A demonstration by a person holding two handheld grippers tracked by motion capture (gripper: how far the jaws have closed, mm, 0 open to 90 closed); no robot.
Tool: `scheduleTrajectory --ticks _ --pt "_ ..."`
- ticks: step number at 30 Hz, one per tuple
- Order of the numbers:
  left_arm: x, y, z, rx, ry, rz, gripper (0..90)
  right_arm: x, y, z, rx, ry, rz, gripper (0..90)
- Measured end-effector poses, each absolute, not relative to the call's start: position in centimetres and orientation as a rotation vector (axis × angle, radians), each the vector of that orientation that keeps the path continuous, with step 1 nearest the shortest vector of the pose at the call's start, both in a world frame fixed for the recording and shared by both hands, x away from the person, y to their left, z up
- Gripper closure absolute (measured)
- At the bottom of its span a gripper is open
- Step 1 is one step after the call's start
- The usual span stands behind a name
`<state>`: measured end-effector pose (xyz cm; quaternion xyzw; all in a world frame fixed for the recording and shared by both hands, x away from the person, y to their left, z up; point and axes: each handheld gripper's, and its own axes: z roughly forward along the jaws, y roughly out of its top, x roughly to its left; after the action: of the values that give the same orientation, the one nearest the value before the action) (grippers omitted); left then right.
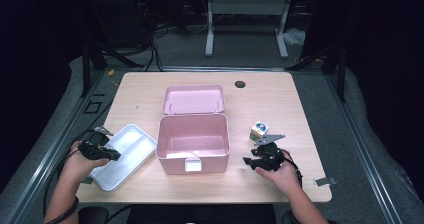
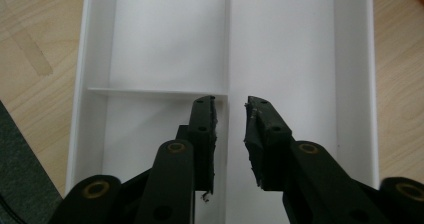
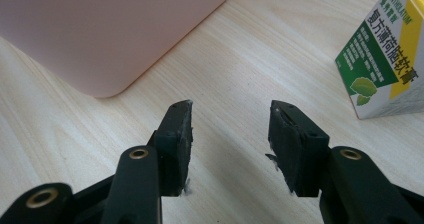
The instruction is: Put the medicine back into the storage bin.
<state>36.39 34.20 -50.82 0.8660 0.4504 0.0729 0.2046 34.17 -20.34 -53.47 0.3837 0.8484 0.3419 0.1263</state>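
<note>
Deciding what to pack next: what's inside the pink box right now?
The open pink box looks empty: only its bare floor shows. Its near wall hides a strip of floor just behind it.

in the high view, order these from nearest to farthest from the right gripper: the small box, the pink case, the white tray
From the right gripper:
1. small box, just beyond it.
2. pink case, mid-table, to its left.
3. white tray, far left, under the left gripper.

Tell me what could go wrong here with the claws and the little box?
The small carton stands upright to the side of the open right claw, so a sideways bump might tip it. The pink box sits close on the other side, and the claw could knock it. The left claw hovers over the white tray and might nudge its divider.
</note>
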Motion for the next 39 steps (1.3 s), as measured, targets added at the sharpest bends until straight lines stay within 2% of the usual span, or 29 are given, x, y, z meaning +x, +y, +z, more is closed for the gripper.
scheduleTrajectory --ticks 5,9,21,39 --pt "36.2 34.3 -50.6 2.355 1.257 0.191 62.3 33.9 -19.9 -52.5 1.085 2.47 0.961 50.9" --pt "36.1 34.5 -50.3 2.304 1.264 0.133 58.9 34.1 -19.9 -51.1 1.093 2.487 0.972 50.7" --pt "35.9 34.5 -49.9 2.263 1.304 0.122 48.3 37.6 -20.2 -46.5 1.056 2.529 0.834 44.9" --pt "35.8 34.4 -49.8 2.244 1.272 0.098 47.9 45.4 -20.2 -45.1 1.138 2.72 0.439 36.6"
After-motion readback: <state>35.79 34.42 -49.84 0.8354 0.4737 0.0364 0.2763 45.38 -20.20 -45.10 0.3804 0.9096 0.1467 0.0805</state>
